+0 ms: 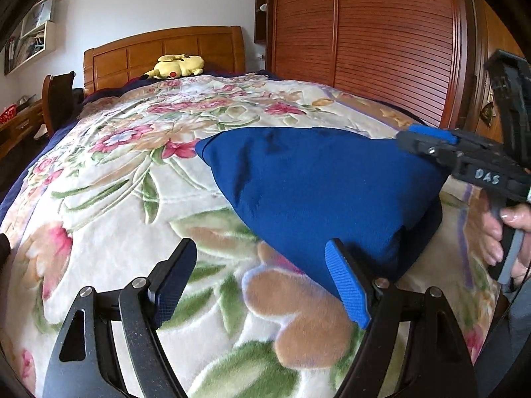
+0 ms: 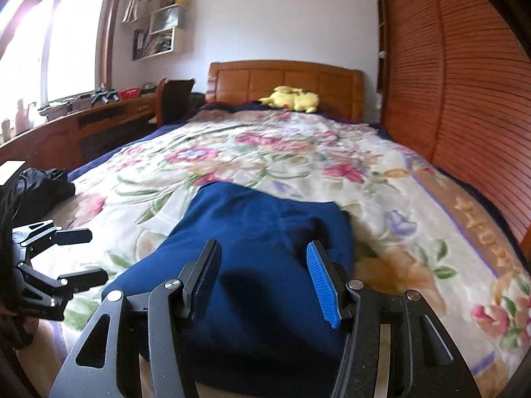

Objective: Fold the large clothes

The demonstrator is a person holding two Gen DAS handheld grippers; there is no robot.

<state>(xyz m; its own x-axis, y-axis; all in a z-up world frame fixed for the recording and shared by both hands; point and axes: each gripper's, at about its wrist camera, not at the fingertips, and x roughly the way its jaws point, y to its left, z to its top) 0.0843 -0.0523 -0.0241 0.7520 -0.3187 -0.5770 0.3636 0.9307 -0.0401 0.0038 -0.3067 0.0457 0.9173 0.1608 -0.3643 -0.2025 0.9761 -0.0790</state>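
Both grippers spread, empty, over folded royal-blue cotton garment (image 2: 252, 265) on floral fleece blanket (image 1: 116, 182).
Left gripper (image 1: 262, 282), right gripper (image 2: 264, 282): pinch matching corners, lift evenly, avoid snagging blanket.

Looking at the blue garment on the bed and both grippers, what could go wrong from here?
1. The blue garment lies on a plush floral blanket; a low pinch by the left gripper might catch the blanket too.
2. Both grippers are open, the right gripper above the bundle, so loose folds may slump.

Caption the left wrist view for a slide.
Open left gripper hovers beside a folded blue garment on a floral blanket.
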